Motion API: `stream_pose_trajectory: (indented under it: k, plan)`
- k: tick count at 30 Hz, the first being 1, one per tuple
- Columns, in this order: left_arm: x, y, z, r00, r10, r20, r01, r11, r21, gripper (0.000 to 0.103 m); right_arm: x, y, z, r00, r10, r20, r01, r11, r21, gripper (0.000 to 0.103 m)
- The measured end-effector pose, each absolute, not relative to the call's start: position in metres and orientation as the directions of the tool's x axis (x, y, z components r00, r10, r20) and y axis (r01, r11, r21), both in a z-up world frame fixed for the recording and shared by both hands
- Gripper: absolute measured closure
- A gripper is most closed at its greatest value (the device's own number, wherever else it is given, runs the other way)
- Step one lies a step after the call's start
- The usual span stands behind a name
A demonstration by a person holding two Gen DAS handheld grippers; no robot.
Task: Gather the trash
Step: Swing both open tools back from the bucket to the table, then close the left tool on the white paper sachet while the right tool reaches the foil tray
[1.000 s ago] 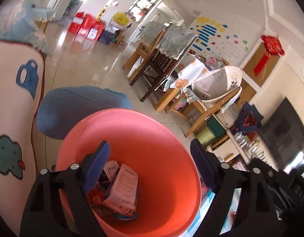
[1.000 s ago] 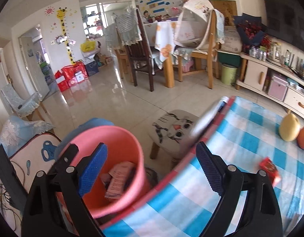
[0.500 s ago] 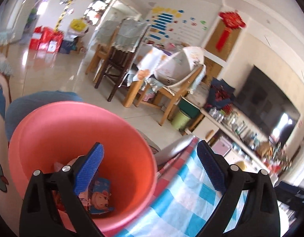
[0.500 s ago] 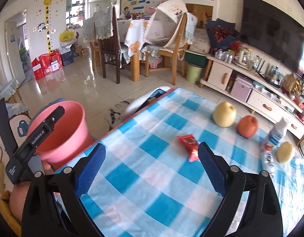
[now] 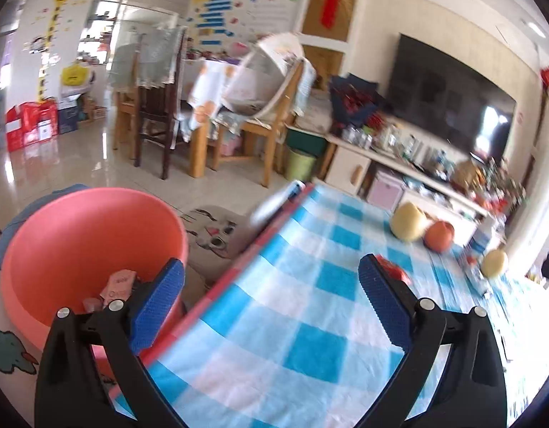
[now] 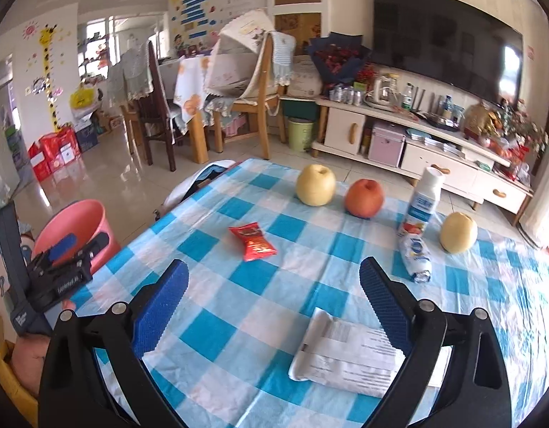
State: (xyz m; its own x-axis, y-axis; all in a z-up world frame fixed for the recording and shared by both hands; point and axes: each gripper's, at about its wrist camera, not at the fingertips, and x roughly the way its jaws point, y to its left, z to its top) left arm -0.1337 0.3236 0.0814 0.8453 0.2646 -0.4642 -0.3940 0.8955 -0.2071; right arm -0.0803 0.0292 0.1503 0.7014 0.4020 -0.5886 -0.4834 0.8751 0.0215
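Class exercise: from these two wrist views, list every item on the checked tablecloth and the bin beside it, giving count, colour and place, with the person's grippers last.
Table: 1, blue and white checked cloth, fills the foreground.
Snack packet: 1, red, mid-table, lying flat.
Paper sheet: 1, white, folded, near edge between the right fingers.
Pears: 2, yellow, one at the far edge, one at far right.
Apple: 1, red-orange, beside the far pear.
Bottles: 2, white and blue, one upright, one lying in front of it.
Bin: 1, pink, on the floor left of the table, wrappers inside.
Left gripper: 1, black with blue pads, open, by the bin.
Right gripper: 1, same colours, open, above the paper.
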Motion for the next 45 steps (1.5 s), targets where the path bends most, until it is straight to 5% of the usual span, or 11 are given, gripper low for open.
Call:
stream_pose_trajectory:
  k: [22,37,45]
  plan:
    - [-0.119,0.15,0.07,0.84,0.014,-0.542,-0.048,0.998,-0.05,0.004,-0.07,-0.128,0.157,0.78,0.262,-0.569,-0.23,0.965,0.129,0.007]
    - [-0.092,0.041,0.046,0.746,-0.2,-0.635,0.142,0.98,-0.142,0.004,-0.018,-0.222,0.126,0.636,0.163,-0.755,-0.02,0.981,0.194,0.007]
    - [-0.056,-0.006,0.021,0.674,-0.13,-0.727,0.142,0.989,-0.045,0.005,-0.017,-0.221,0.129,0.637,0.19,-0.747,-0.047,0.977,0.209,0.007]
